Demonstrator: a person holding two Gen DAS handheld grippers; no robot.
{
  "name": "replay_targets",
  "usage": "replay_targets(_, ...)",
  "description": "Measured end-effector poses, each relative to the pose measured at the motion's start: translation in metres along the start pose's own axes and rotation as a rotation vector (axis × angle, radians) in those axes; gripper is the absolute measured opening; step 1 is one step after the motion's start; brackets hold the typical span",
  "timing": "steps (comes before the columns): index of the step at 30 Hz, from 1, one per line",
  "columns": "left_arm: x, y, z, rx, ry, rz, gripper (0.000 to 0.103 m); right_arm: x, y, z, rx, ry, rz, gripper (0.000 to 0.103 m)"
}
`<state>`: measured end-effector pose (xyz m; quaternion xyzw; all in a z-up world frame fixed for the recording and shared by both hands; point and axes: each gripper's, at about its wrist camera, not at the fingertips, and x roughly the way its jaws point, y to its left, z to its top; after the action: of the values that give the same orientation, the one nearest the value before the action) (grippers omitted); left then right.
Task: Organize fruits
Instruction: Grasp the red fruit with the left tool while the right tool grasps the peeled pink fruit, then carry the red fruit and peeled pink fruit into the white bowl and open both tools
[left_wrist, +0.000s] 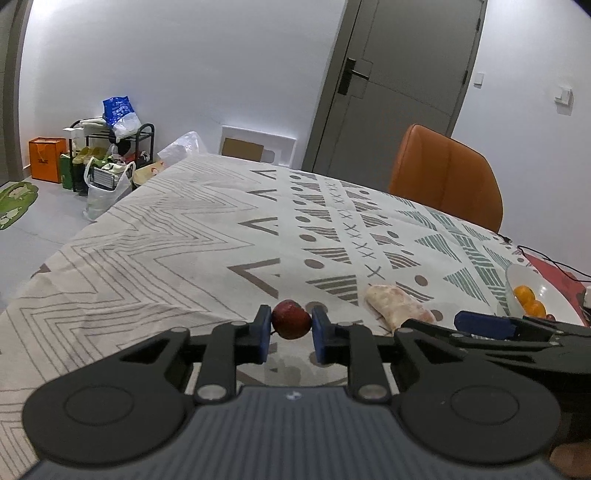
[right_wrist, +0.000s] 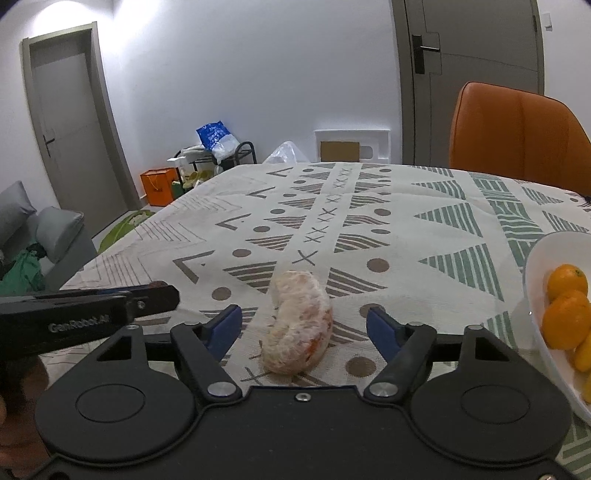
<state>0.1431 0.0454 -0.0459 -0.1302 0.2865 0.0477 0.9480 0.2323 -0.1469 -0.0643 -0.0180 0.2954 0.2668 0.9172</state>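
My left gripper (left_wrist: 291, 325) is shut on a small dark red fruit (left_wrist: 291, 319), held between its blue pads just above the patterned tablecloth. A peeled pomelo wedge (left_wrist: 397, 305) lies on the cloth to its right. In the right wrist view that wedge (right_wrist: 300, 323) lies between the fingers of my open right gripper (right_wrist: 303, 323), touching neither pad. A white bowl (right_wrist: 539, 295) holding several oranges (right_wrist: 565, 317) stands at the right edge; it also shows in the left wrist view (left_wrist: 517, 280). The left gripper's body (right_wrist: 88, 310) reaches in from the left.
An orange chair (right_wrist: 517, 133) stands behind the table's far right side. The patterned tablecloth (left_wrist: 184, 229) covers the table. Bags and a shoe rack (left_wrist: 110, 155) sit on the floor at the far left. A red mat with a black cable (left_wrist: 554, 266) lies at the right.
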Motion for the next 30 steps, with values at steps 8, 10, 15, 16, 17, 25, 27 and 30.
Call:
replay_targets(8,-0.004,0.011,0.003,-0.015,-0.011,0.007,0.022,0.014,0.008,0.003,-0.020,0.020,-0.021,0.064)
replay_targets(10,-0.005,0.013,0.004,-0.022,-0.013,0.009,0.022,0.018,0.011,0.003,-0.034,0.028,-0.025,0.061)
replay_targets(15,-0.002,0.016,0.004,-0.032,-0.006,0.009,0.022,0.025,0.019,0.001,-0.080,0.036,-0.047,0.038)
replay_targets(16,-0.002,0.015,0.004,-0.030,-0.006,0.008,0.022,0.025,0.019,0.001,-0.080,0.036,-0.047,0.037)
replay_targets(17,-0.002,0.014,0.005,-0.027,-0.008,0.008,0.022,0.024,0.017,0.001,-0.077,0.036,-0.006,0.037)
replay_targets(25,-0.003,0.002,0.004,-0.012,-0.007,-0.007,0.022,0.008,0.006,-0.002,-0.058,0.010,-0.011,0.036)
replay_targets(27,-0.003,-0.003,0.004,-0.003,-0.009,-0.014,0.022,0.003,0.000,-0.001,-0.047,-0.001,-0.016,0.036)
replay_targets(30,-0.004,-0.013,0.005,0.014,-0.014,-0.028,0.022,-0.004,-0.007,0.000,-0.033,-0.015,-0.023,0.036)
